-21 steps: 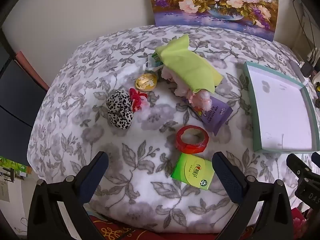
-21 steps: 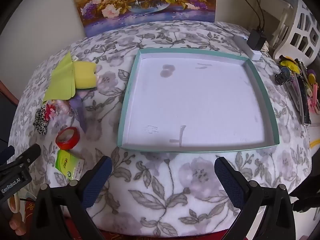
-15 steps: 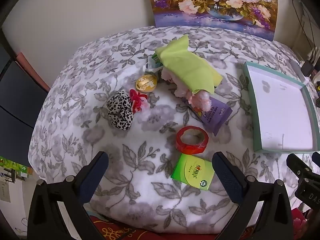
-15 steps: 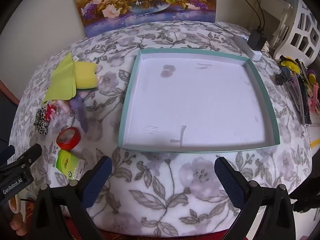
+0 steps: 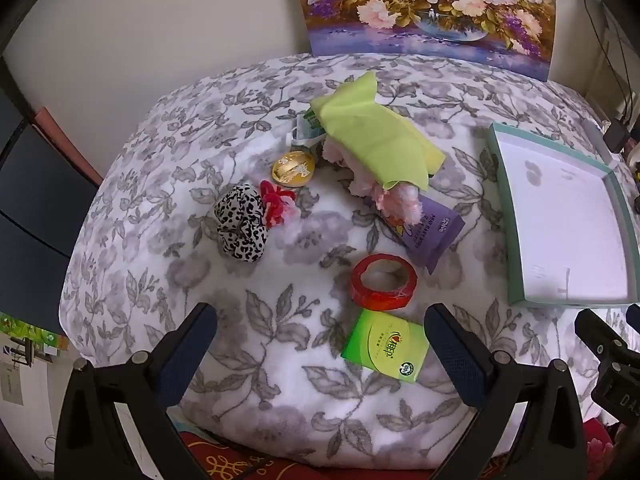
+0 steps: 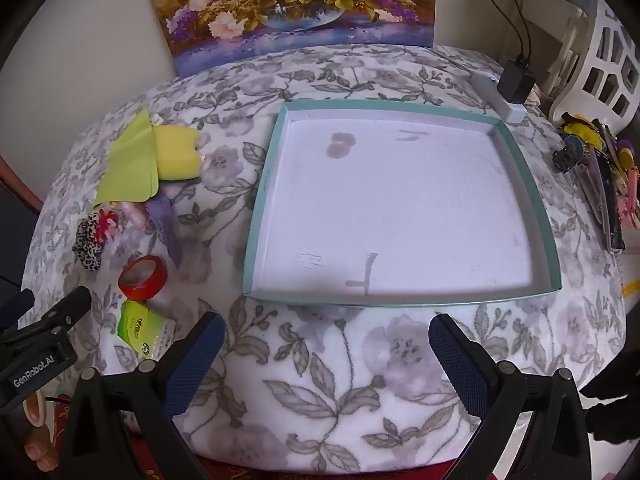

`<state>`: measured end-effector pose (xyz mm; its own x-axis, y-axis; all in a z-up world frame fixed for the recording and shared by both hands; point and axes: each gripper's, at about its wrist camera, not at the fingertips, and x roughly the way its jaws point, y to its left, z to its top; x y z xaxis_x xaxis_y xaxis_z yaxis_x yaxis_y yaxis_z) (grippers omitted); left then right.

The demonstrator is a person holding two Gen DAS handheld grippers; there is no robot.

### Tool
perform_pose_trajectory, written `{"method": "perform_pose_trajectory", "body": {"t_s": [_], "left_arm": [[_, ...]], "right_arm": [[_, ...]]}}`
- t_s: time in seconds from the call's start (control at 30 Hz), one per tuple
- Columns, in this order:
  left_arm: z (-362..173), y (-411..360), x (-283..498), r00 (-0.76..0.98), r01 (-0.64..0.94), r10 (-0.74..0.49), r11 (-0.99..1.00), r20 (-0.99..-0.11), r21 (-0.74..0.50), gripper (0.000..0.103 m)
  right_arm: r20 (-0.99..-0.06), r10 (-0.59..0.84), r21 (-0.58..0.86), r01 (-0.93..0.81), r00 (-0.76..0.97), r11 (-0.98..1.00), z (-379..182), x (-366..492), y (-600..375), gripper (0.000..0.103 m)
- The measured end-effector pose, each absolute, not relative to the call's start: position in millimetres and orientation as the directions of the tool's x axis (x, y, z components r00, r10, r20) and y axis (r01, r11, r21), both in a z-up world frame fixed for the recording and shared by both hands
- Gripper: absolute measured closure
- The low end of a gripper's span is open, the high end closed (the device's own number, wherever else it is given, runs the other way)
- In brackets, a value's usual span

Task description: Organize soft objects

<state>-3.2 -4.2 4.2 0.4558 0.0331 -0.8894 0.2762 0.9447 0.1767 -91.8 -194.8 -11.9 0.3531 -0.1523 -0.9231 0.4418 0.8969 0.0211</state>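
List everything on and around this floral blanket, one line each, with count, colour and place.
shallow cardboard tray: one, teal rim, white inside, nothing in it, right side of blanket
thin cloth: one, lime green, draped over the far pile
sponge block: one, yellow, under the cloth
fluffy plush piece: one, pink, under the cloth's near end
wipes packet: one, purple, partly under the plush
tape roll: one, red, near centre
tissue pack: one, green, nearest the left claw
scrunchie: one, black-and-white spotted, left
knitted flower: one, red, beside the scrunchie
foil disc: one, gold, behind the flower
flower painting: one, against the wall
left claw: open, holding nothing
right claw: open, holding nothing
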Motion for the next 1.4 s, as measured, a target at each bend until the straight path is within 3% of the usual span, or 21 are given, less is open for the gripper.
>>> {"method": "perform_pose_trajectory", "body": {"t_s": [1.4], "left_arm": [[3.1,8.2,2.4,0.434,0.227,0.061,0.958,-0.899,0.175,0.000]], "right_arm": [[-0.924,-0.152,0.012,0.422,0.352,0.906,-13.9,-87.0,-183.4,0.000]]}}
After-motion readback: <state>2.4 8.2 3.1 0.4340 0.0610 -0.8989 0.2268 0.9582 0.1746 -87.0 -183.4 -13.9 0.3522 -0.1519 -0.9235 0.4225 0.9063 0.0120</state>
